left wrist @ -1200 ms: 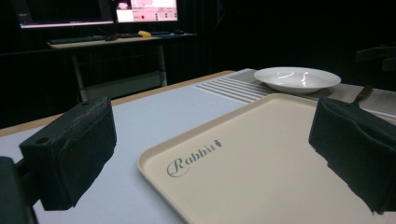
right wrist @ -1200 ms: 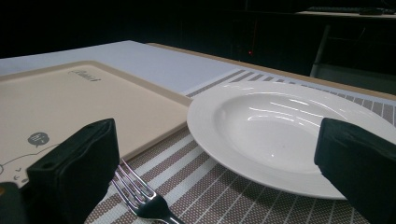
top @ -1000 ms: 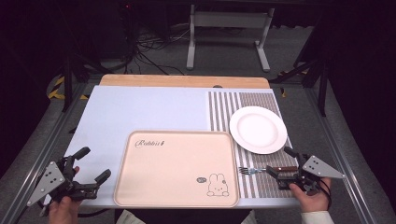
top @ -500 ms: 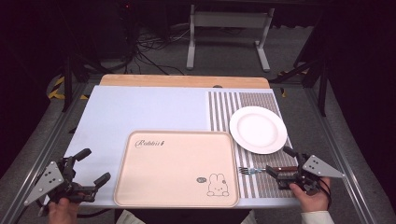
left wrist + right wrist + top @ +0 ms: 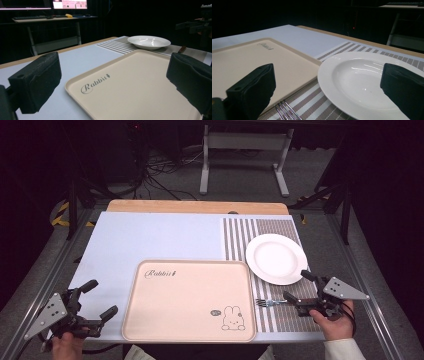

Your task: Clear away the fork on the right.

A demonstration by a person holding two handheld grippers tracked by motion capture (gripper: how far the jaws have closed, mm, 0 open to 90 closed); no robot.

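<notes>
A beige tray (image 5: pixel 190 300) printed with a rabbit lies near the front of the table. To its right a white plate (image 5: pixel 276 258) rests on a striped placemat (image 5: pixel 260 227), and a metal fork (image 5: pixel 267 302) lies on that mat beside the tray's right edge. My right gripper (image 5: pixel 299 286) stands open just right of the fork, its jaws wide apart between plate and fork. In the right gripper view the plate (image 5: pixel 367 82) fills the gap between the jaws and the fork tines (image 5: pixel 287 111) show low down. My left gripper (image 5: pixel 99 299) is open left of the tray (image 5: pixel 140 85), holding nothing.
A pale blue mat (image 5: pixel 150 240) covers the table's left and middle, with a wooden strip (image 5: pixel 195 206) along the far edge. Metal rails (image 5: pixel 350 265) run along both sides. Beyond the table are a stand's legs (image 5: pixel 240 165) and cables on the floor.
</notes>
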